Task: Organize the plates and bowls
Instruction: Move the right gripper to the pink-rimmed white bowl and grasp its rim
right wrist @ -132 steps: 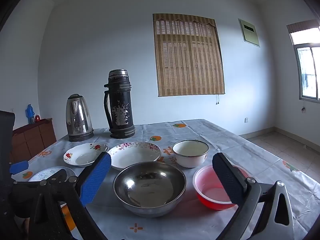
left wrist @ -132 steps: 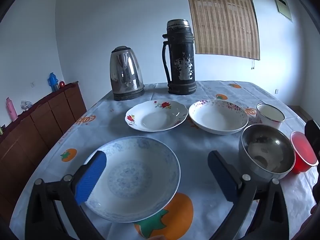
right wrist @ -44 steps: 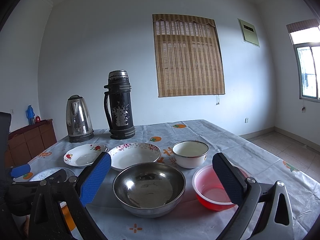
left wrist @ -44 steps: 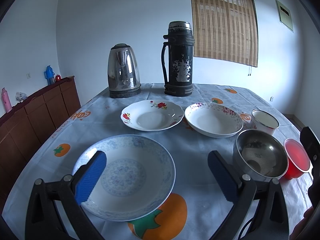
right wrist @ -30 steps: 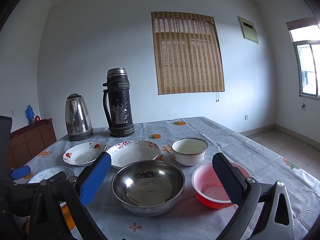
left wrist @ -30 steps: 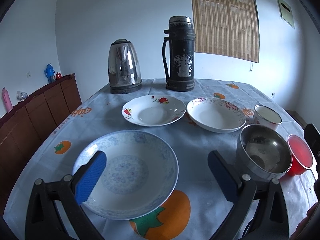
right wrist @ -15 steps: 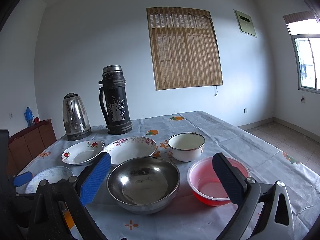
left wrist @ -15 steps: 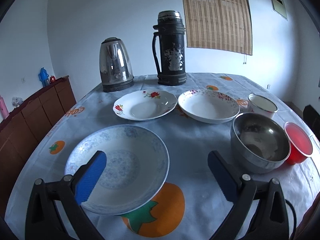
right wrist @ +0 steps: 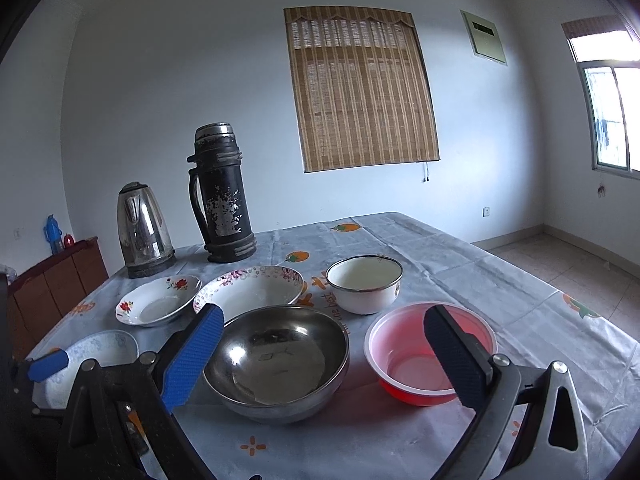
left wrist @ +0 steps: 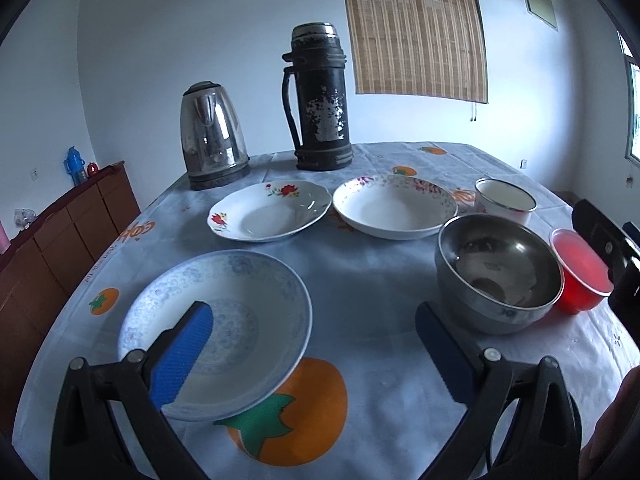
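The blue plate (left wrist: 224, 320) lies at lower left, under the left gripper (left wrist: 316, 344), whose jaws stand wide and empty. At centre, the right gripper (right wrist: 332, 356) is closing on nothing over the steel bowl (right wrist: 276, 360); its rim should be pinched squarely.

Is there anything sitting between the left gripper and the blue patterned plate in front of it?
Nothing visible does. The left gripper hangs open just above the blue patterned plate, one finger over its bowl, the other out over bare tablecloth. The steel bowl stands off to the side, clear of that path.
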`<state>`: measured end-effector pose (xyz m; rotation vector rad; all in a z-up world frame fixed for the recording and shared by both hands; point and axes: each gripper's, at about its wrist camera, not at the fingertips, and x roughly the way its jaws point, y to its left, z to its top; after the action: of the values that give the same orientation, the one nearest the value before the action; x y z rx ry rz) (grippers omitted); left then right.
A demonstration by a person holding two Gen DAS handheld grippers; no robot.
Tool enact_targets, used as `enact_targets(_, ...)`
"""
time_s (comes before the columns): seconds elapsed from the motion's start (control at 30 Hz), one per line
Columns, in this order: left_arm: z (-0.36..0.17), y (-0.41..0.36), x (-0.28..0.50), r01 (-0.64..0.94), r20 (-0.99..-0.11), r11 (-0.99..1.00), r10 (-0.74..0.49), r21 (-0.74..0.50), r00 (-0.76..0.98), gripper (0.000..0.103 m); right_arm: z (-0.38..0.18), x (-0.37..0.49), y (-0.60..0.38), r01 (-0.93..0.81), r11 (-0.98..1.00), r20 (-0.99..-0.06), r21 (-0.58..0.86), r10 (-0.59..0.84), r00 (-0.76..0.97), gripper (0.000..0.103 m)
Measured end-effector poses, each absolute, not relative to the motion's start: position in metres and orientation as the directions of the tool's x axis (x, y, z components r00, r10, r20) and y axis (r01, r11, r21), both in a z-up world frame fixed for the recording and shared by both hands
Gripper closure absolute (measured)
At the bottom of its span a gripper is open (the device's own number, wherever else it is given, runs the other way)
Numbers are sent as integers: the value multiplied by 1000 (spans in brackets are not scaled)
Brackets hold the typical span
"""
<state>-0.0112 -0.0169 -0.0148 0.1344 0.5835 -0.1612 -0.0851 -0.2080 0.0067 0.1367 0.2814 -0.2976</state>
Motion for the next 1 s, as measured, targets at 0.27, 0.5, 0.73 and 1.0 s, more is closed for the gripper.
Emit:
enact_targets(0.27,7,41,7,139,-563,988,-78,67,823,0,5,-68,-192,209,976,-360,68,-171,917,35)
enact_targets(0.5,28,88,55,65,-567,985,37,158,823,0,18,-25,-159,19,981,-435,191,67,898,35)
enact_targets(0.73,36,101,89,103,-592,969,51,223,804,0,36,18,-141,-26,984,-458,174,104,883,36)
enact_targets(1.0,55,43,117,152,-687,987,-82,42,722,0,49,99,-194,-77,991,-667,112,133,733,36)
